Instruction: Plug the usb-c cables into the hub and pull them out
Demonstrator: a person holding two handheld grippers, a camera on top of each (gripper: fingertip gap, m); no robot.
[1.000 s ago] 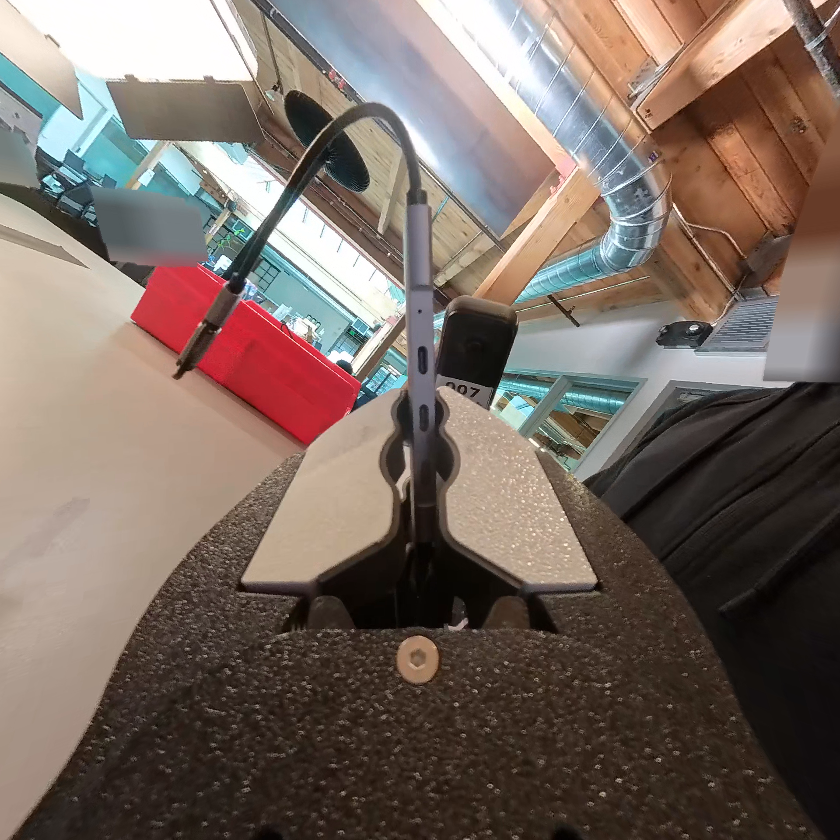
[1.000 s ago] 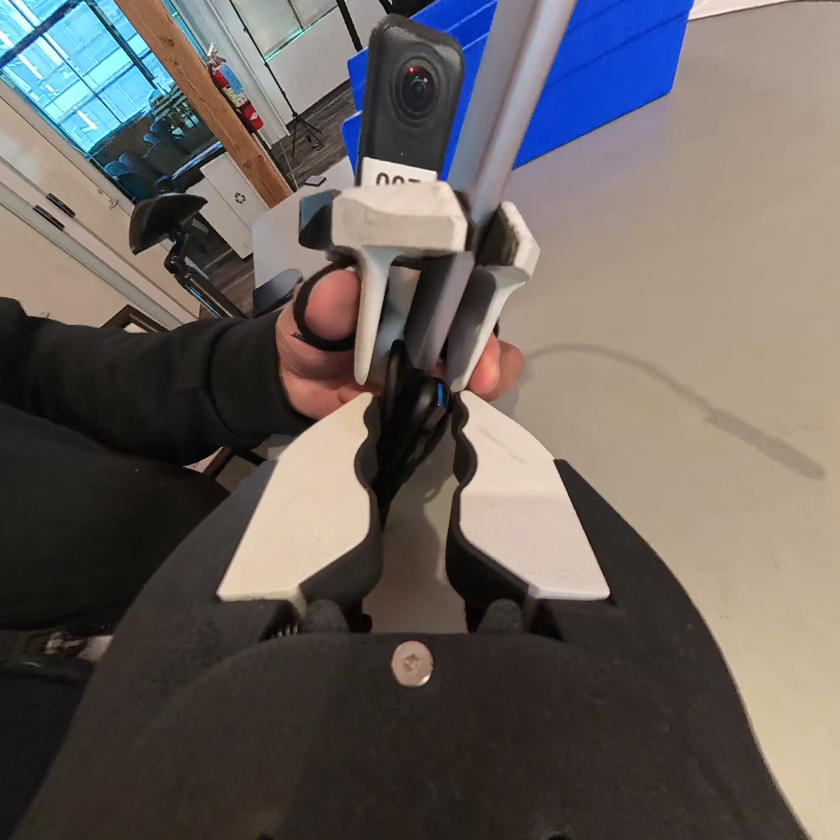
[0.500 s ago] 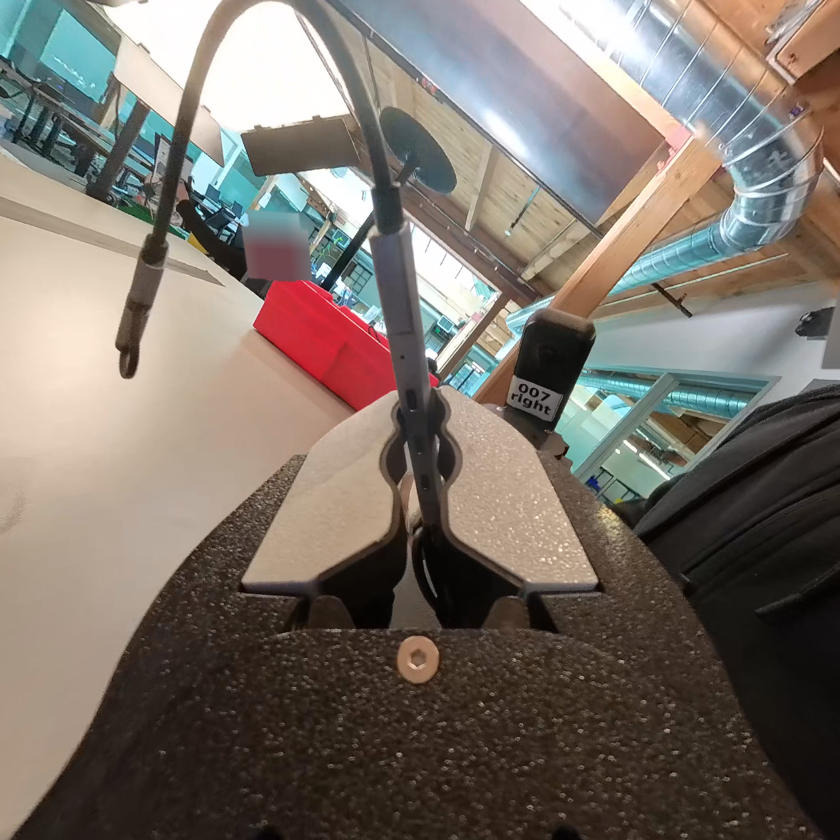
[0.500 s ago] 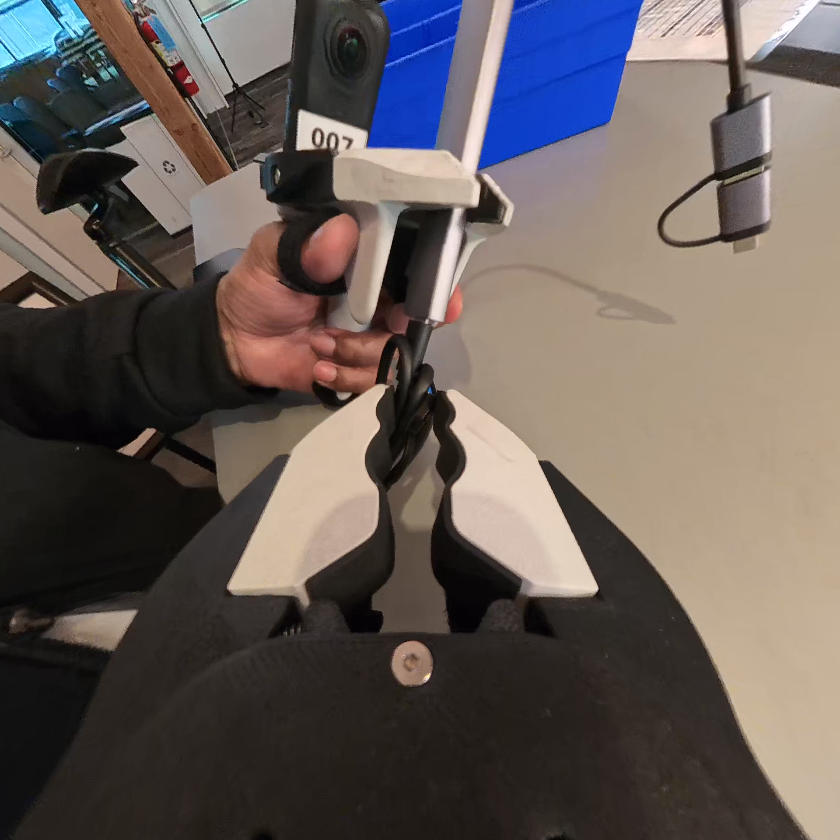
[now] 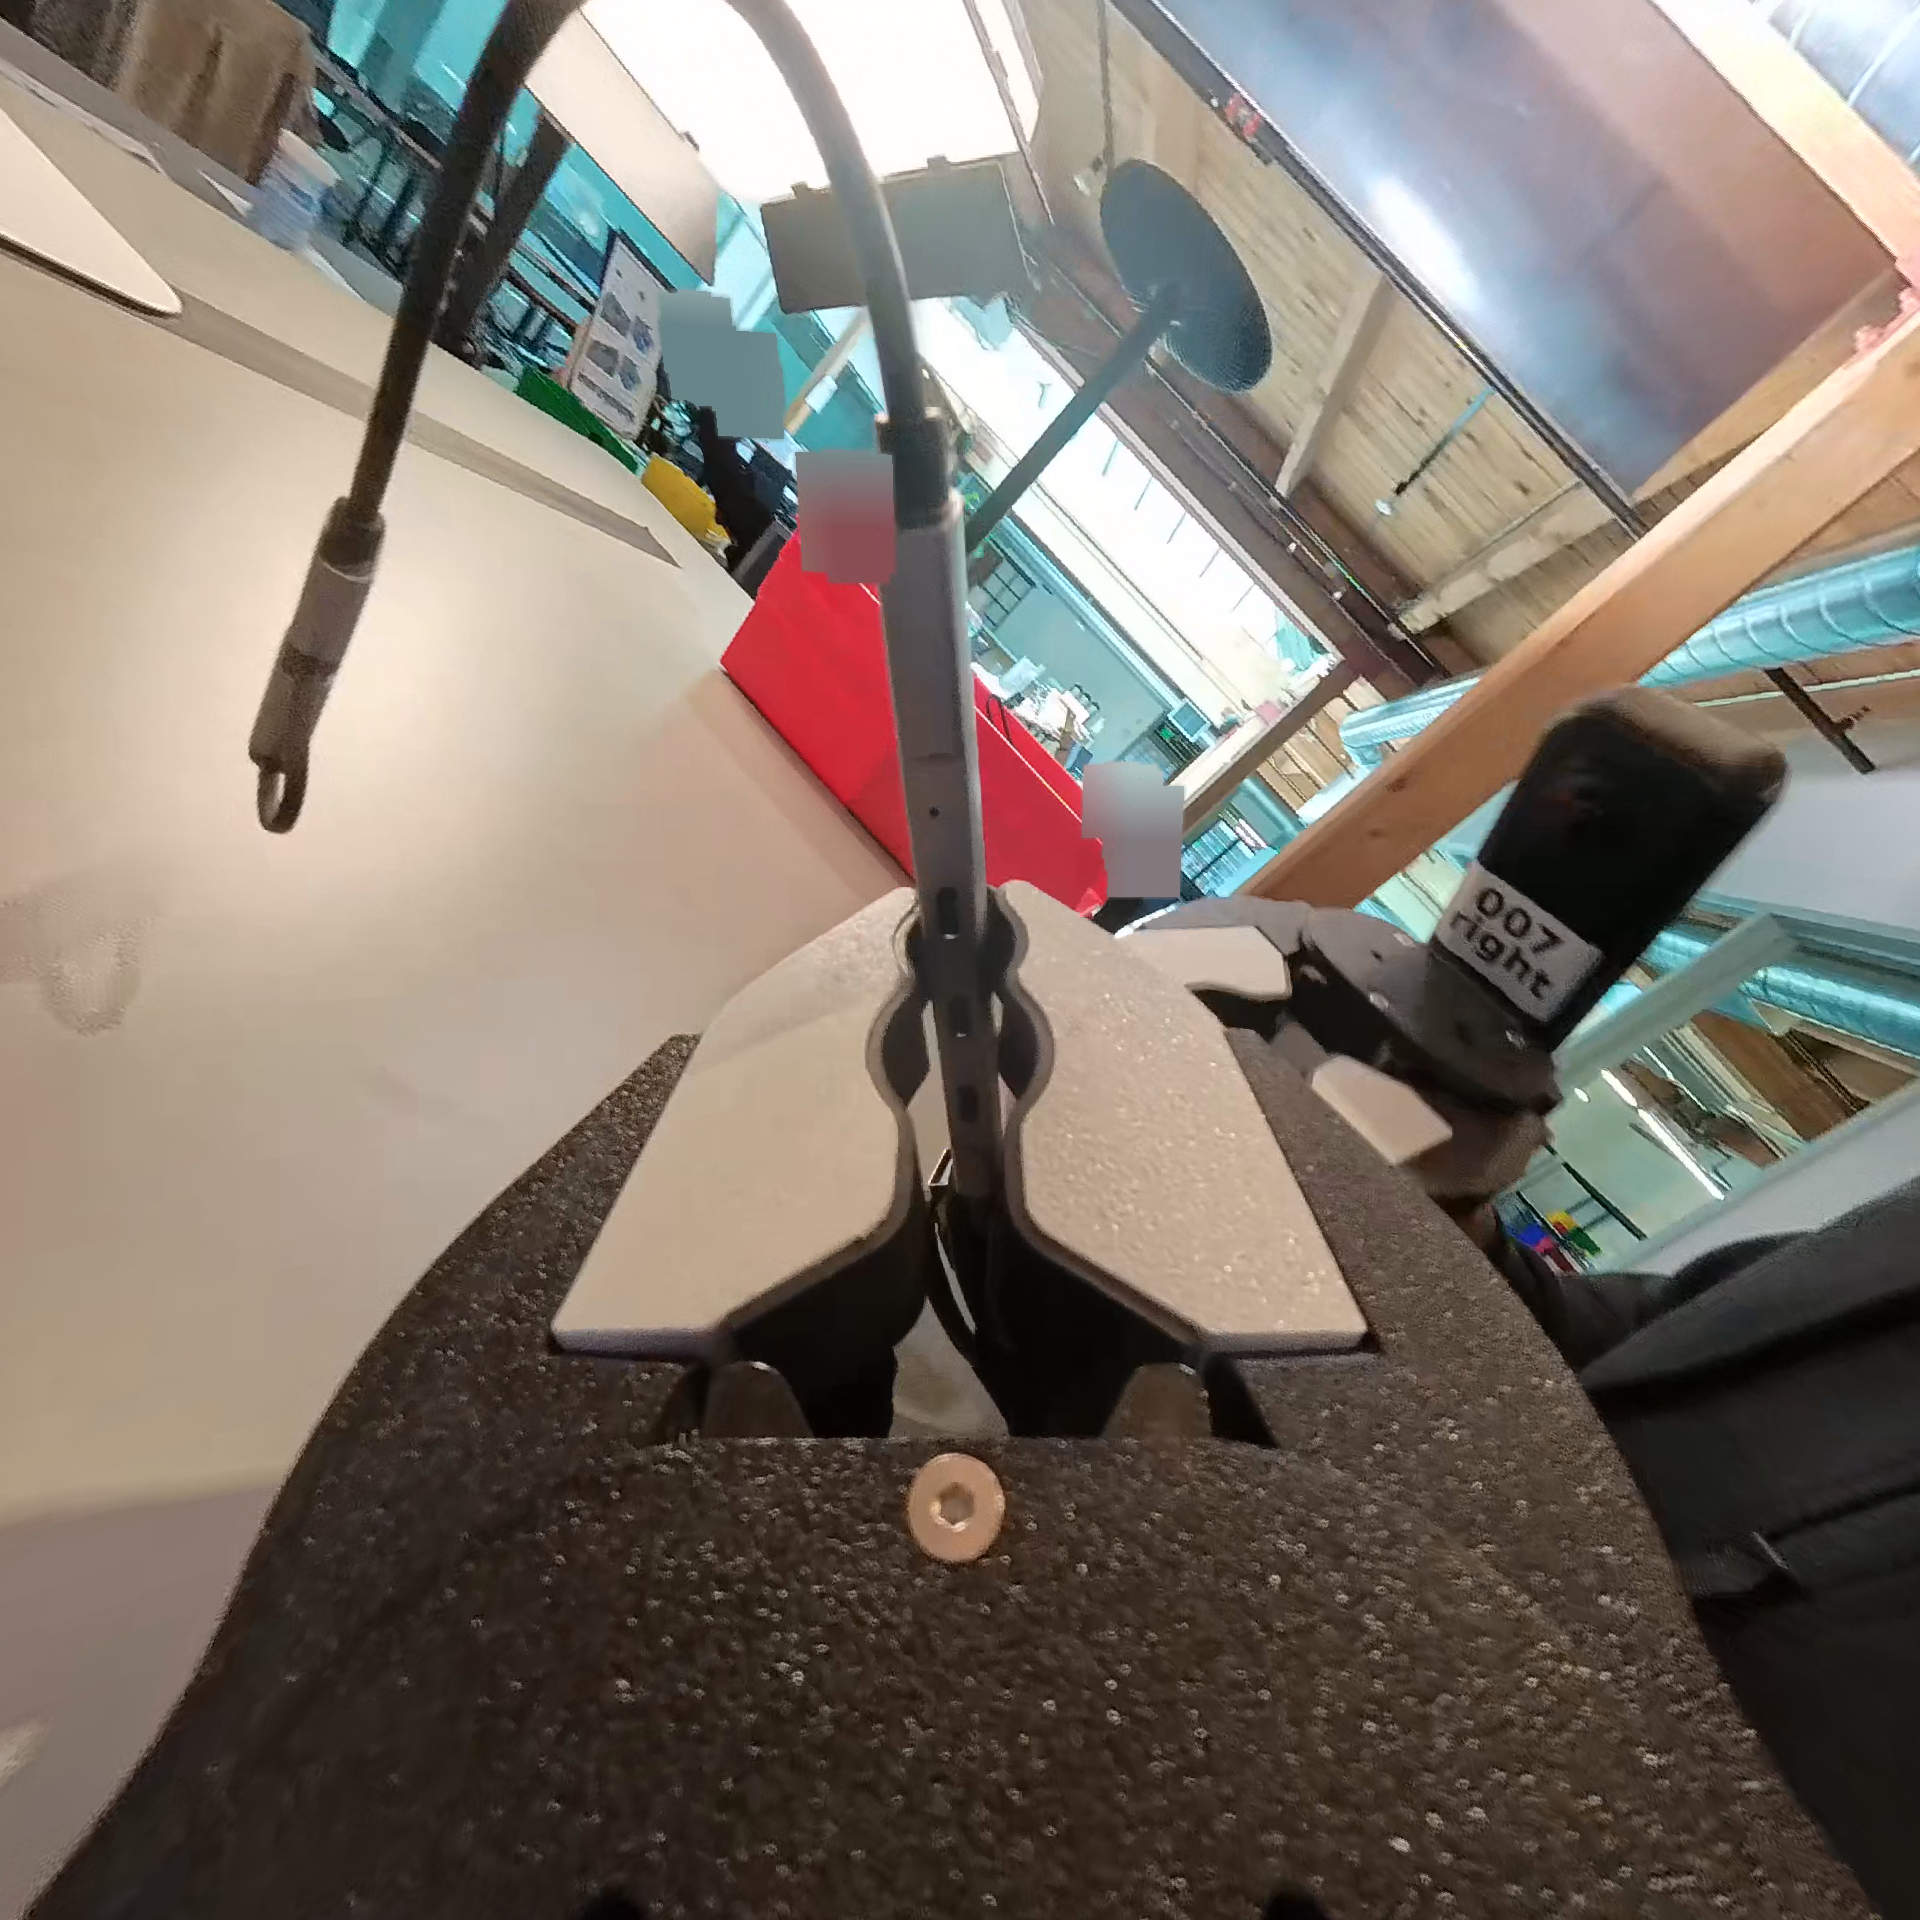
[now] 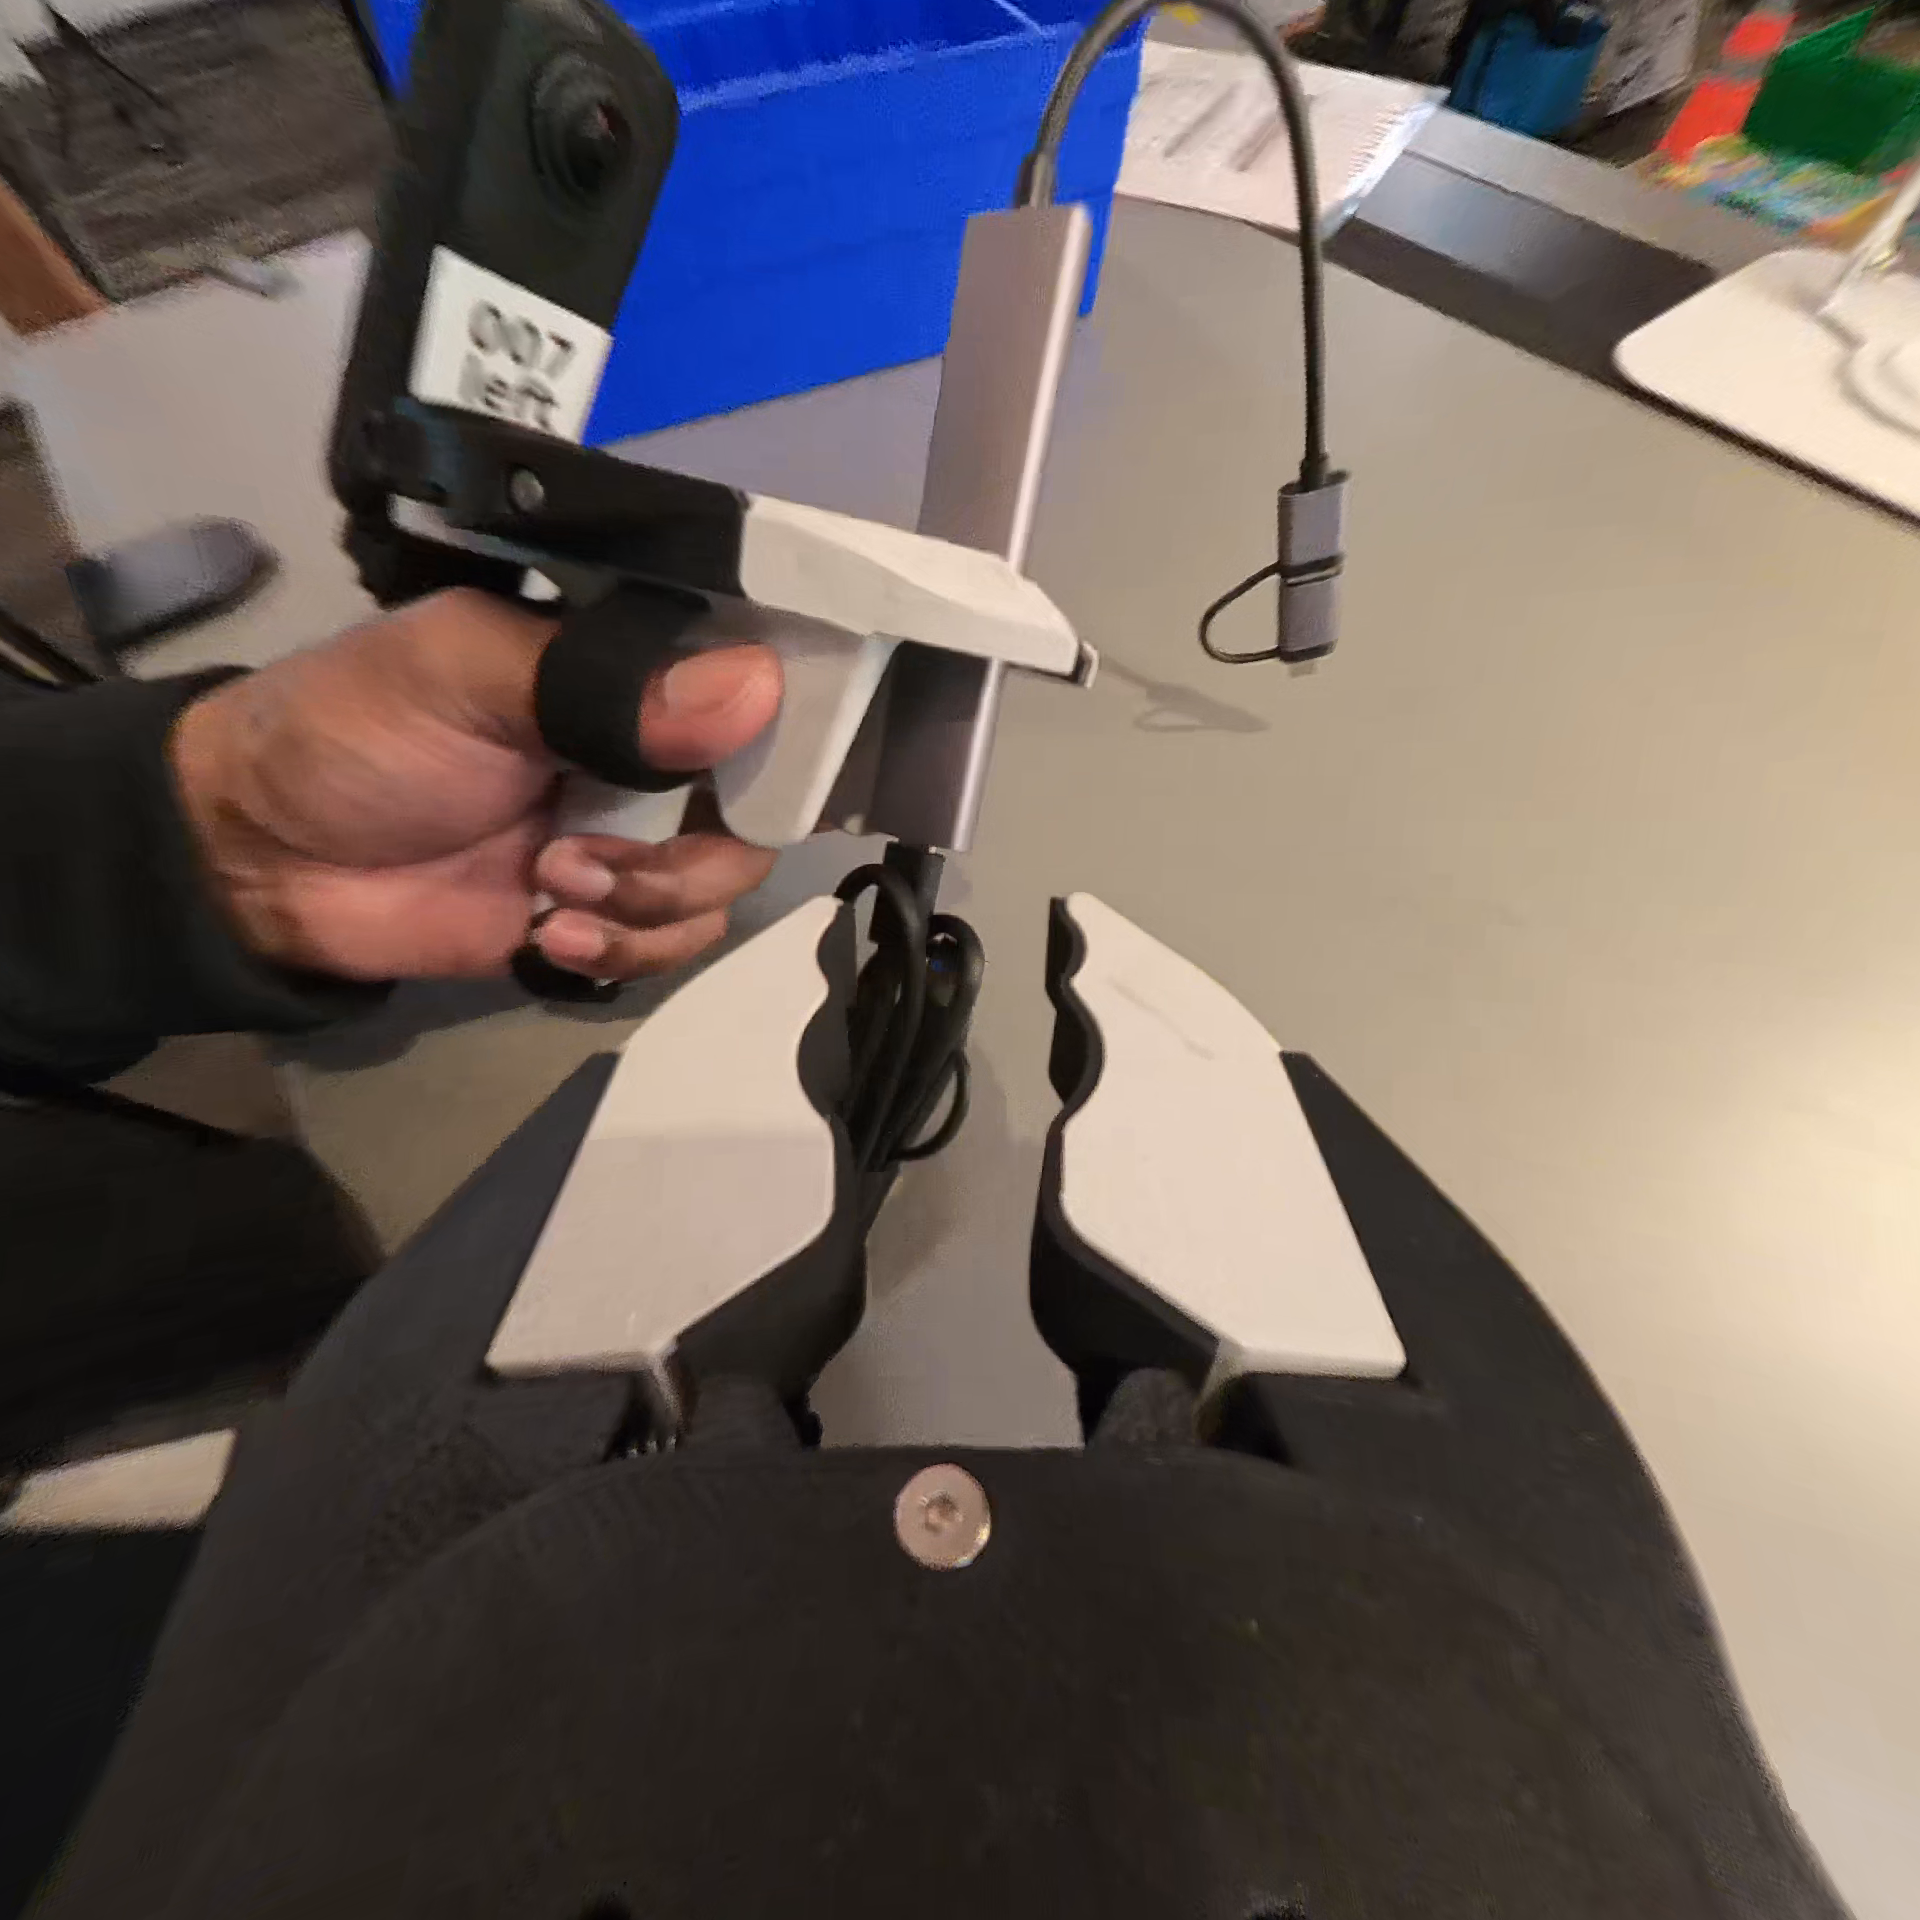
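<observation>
My left gripper (image 5: 961,914) is shut on the slim grey hub (image 5: 935,707) and holds it upright and edge-on above the table. The hub's own braided tail arcs over and ends in a hanging plug (image 5: 296,696). In the right wrist view the left gripper (image 6: 1039,644) clamps the hub (image 6: 1003,416), with the tail plug (image 6: 1311,571) dangling to the right. A coiled black usb-c cable (image 6: 899,1039) hangs from the hub's lower end, its plug seated there. My right gripper (image 6: 940,914) is open just below the hub, the coil resting against its left finger.
A blue bin (image 6: 862,208) stands behind the hub on the grey table (image 6: 1455,935). A red bin (image 5: 831,675) sits on the table in the left wrist view. A white stand base (image 6: 1787,353) lies at the far right. A person's hand (image 6: 416,779) holds the left gripper. Tip to tip, the grippers are about 5 centimetres apart.
My right gripper has opened and let go of the black cable, which now hangs from the hub. The left gripper has turned with the hub, and the tail plug has swung.
</observation>
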